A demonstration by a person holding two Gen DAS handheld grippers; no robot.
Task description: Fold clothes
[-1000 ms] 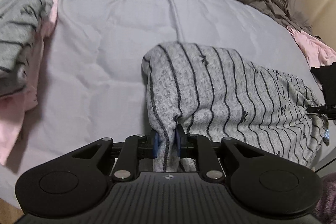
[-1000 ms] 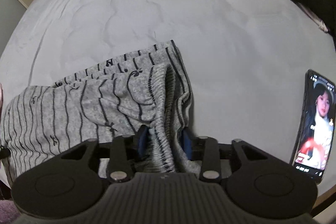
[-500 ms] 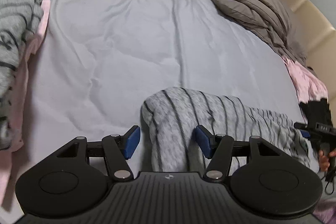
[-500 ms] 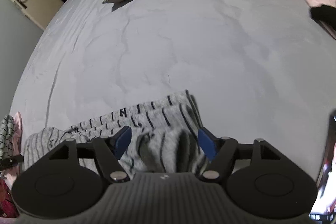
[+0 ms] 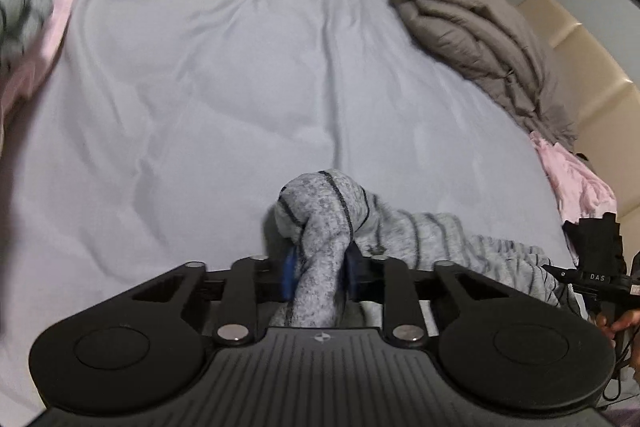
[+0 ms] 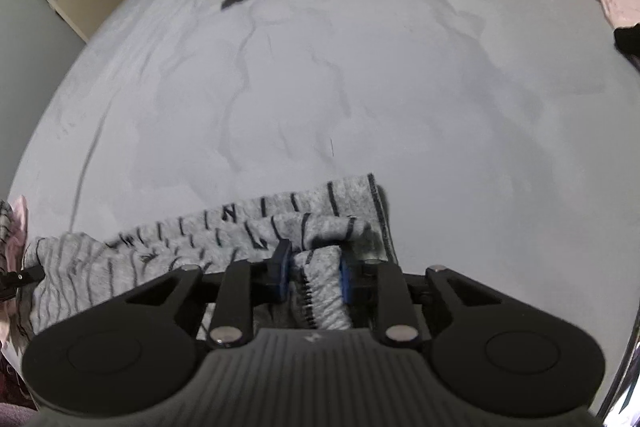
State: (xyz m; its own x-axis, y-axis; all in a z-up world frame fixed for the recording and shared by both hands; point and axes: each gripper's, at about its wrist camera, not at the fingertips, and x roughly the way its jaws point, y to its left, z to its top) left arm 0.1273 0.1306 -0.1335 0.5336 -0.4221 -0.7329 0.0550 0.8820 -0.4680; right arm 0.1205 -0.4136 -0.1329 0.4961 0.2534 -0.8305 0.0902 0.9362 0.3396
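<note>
So both grippers are clamped onto the same grey knit garment with thin dark stripes [image 5: 320, 227], which lies bunched along the near edge of the bed with the pale grey sheet [image 5: 240, 87]. The left gripper [image 5: 318, 273] has just closed its blue-padded fingers [image 5: 289, 273] on a thick rolled-up end of the fabric; the knit bulges out past the pads into a rounded lump and the rest trails off to the right across the sheet. Over in the right wrist view, the right gripper [image 6: 312, 273] has likewise just closed, its fingers [image 6: 345, 277] pinching a folded hem of the same garment [image 6: 240, 227], with the striped layers stretched out to the left.

Other stuff around: a rumpled taupe quilted comforter [image 5: 472, 27] heaped at the far right of the bed, a crumpled pink garment [image 5: 576, 179] on the right edge just below it, and a stack of grey striped and pink clothing [image 5: 28, 15] on the far left, a bit blurry. From the left wrist view the other gripper's black tip shows at the right edge, with a bit of the person's hand [image 5: 618, 323] holding it. A beige padded headboard [image 5: 580, 39] sits behind the comforter.
</note>
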